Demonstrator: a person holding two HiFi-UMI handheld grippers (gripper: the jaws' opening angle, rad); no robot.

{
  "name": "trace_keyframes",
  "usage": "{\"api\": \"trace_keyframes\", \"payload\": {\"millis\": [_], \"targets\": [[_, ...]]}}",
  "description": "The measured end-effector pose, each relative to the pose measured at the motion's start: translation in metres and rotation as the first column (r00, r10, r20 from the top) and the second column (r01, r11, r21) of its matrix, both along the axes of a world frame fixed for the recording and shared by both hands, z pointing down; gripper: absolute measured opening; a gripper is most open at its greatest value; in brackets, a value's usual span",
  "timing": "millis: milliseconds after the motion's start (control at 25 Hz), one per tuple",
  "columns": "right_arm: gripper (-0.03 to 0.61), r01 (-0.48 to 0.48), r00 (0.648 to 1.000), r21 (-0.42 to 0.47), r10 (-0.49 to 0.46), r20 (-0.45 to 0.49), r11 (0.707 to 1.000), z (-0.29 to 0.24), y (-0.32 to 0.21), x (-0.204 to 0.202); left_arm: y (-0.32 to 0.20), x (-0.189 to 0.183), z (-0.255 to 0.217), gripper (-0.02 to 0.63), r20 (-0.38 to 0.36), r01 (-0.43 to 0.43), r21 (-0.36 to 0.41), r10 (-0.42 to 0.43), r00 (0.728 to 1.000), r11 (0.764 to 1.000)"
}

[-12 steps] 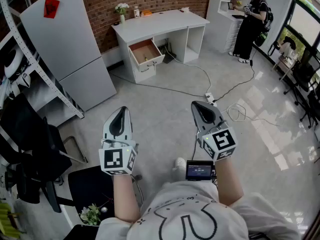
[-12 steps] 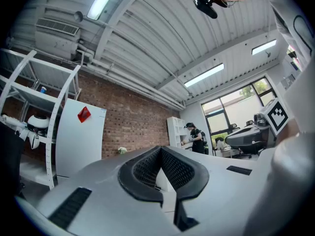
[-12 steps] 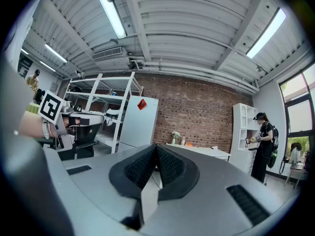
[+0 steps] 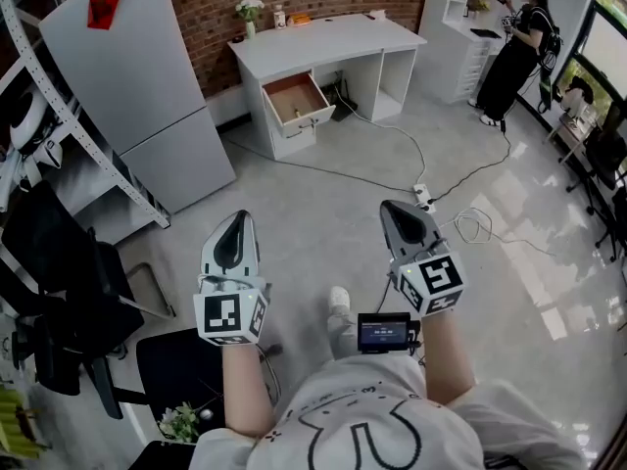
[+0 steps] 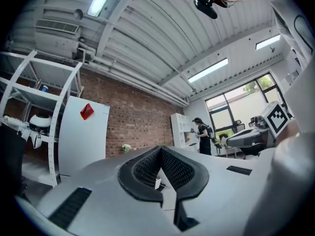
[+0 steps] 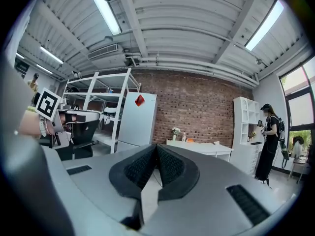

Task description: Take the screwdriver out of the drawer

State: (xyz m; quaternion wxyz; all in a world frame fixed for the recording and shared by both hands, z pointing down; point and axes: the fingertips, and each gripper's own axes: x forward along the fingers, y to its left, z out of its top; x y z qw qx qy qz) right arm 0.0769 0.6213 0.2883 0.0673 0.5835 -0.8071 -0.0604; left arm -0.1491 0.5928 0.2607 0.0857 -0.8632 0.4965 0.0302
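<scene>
The white desk stands far off against the brick wall, with its wooden drawer pulled open. What lies in the drawer is too small to make out, and I see no screwdriver. My left gripper and right gripper are held side by side over the grey floor, well short of the desk. Both point towards it. Each is shut with nothing between its pads. The left gripper has its jaws meeting at the tip. Beyond the closed right gripper, the desk shows ahead.
A grey fridge stands left of the desk, and a white metal rack and black chairs line the left side. Cables and a power strip lie on the floor between me and the desk. A person stands by white shelves.
The view has advanced slightly towards the desk, and a foot has stepped forward. Both grippers stay shut in the same pose. The person at the shelves has shifted right.
</scene>
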Motion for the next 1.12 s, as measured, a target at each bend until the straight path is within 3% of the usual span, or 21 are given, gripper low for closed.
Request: {"api": "trace_keyframes", "payload": {"millis": [680, 1120], "targets": [[0.018, 0.103, 0.995, -0.026, -0.103, 0.009, 0.994, -0.002, -0.187, 0.028, -0.175, 0.034, 0.003, 0.005, -0.012, 0.072, -0.042, -0.073, 0.997, 0.996], [0.018, 0.151, 0.989, -0.055, -0.15, 0.017, 0.987, 0.004, -0.299, 0.065, -0.279, 0.077, 0.009, 0.005, 0.009, 0.103, -0.063, -0.103, 0.995, 0.993]]}}
